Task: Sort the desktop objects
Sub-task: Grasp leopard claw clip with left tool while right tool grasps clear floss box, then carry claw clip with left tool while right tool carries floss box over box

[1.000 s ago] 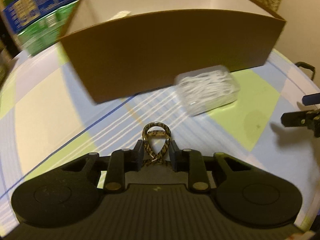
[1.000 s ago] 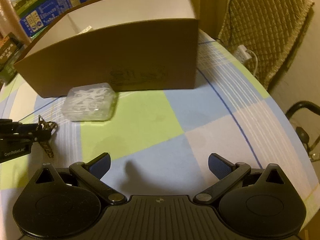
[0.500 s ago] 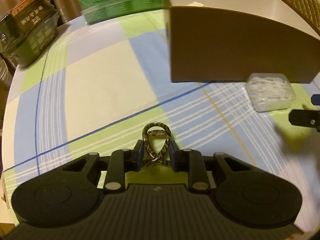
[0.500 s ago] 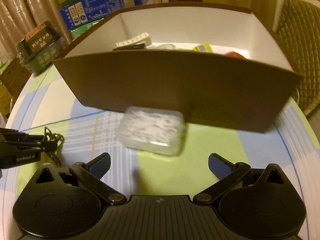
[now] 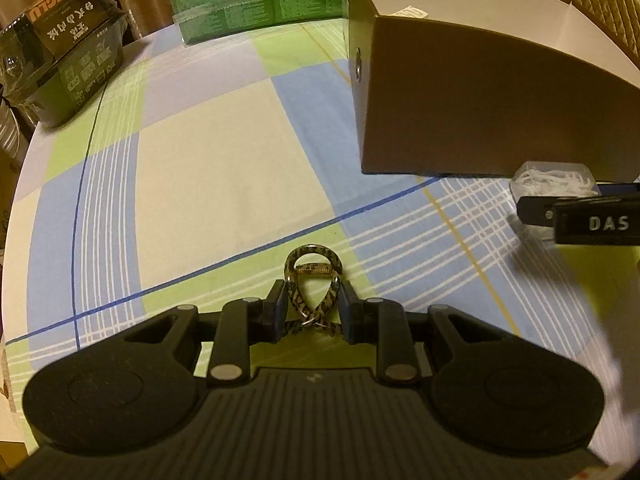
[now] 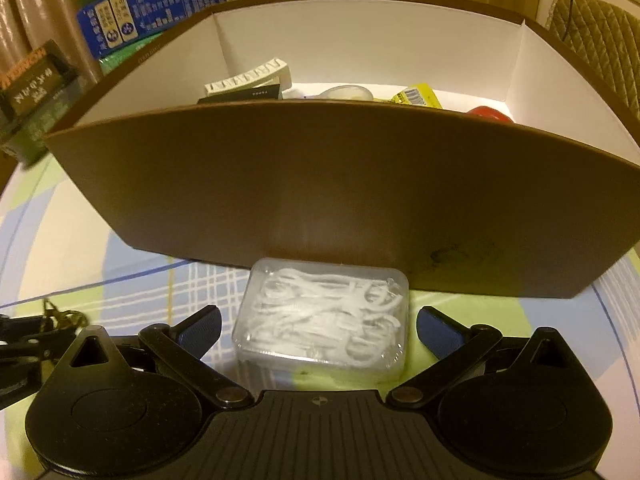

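Observation:
My left gripper (image 5: 313, 307) is shut on a leopard-pattern hair clip (image 5: 313, 280) and holds it just above the checked tablecloth, left of the brown cardboard box (image 5: 480, 100). My right gripper (image 6: 318, 330) is open, its blue pads on either side of a clear plastic case of white floss picks (image 6: 324, 316) that lies on the cloth against the box's front wall (image 6: 320, 192). The case also shows at the right edge of the left wrist view (image 5: 554, 176), partly behind the right gripper. The hair clip and left gripper show at the far left of the right wrist view (image 6: 60, 316).
The box holds several items: a white comb-like piece (image 6: 248, 78), a yellow packet (image 6: 416, 96), something red (image 6: 490, 114). A dark green carton (image 5: 64, 68) and green and blue boxes (image 5: 256, 4) stand at the table's far edge. A quilted chair (image 6: 600, 40) is at the right.
My right gripper has moved forward and down until the floss case lies between its open pads. My left gripper, still holding the clip, has swung left, away from the box.

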Available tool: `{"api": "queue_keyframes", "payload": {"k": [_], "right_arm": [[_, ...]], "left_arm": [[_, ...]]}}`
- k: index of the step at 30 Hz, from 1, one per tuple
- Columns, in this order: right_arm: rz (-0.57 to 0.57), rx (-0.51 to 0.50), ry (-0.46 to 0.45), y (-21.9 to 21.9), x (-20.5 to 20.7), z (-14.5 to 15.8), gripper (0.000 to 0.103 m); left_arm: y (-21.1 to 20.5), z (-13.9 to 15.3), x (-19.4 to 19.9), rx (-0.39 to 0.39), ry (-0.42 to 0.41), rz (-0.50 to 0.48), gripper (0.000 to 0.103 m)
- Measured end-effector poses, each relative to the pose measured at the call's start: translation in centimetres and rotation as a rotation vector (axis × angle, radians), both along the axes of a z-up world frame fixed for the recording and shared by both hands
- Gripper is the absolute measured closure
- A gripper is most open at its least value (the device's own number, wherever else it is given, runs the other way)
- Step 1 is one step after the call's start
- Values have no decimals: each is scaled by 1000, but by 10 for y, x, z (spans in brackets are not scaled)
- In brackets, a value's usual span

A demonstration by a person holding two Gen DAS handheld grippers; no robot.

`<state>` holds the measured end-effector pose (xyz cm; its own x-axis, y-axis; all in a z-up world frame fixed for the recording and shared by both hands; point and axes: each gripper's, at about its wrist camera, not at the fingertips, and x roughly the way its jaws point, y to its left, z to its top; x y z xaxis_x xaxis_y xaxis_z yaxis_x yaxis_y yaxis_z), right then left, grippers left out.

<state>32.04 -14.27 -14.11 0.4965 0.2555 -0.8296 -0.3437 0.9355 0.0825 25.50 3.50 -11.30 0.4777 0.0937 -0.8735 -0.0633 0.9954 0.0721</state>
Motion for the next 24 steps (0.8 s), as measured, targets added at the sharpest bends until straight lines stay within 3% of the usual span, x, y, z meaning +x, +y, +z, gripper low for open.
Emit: {"api": "queue_keyframes", "payload": {"k": [4, 7, 24], "right_arm": [[10, -30, -20, 2, 0, -3, 2], [23, -38, -21, 1, 0, -5, 15], [177, -27, 15, -37, -40, -5, 16]], "left_arm": [[1, -1, 2, -8, 4, 2, 80], [1, -3, 4, -9, 6, 4, 80], [-16, -3, -15, -40, 3, -49, 80]]}}
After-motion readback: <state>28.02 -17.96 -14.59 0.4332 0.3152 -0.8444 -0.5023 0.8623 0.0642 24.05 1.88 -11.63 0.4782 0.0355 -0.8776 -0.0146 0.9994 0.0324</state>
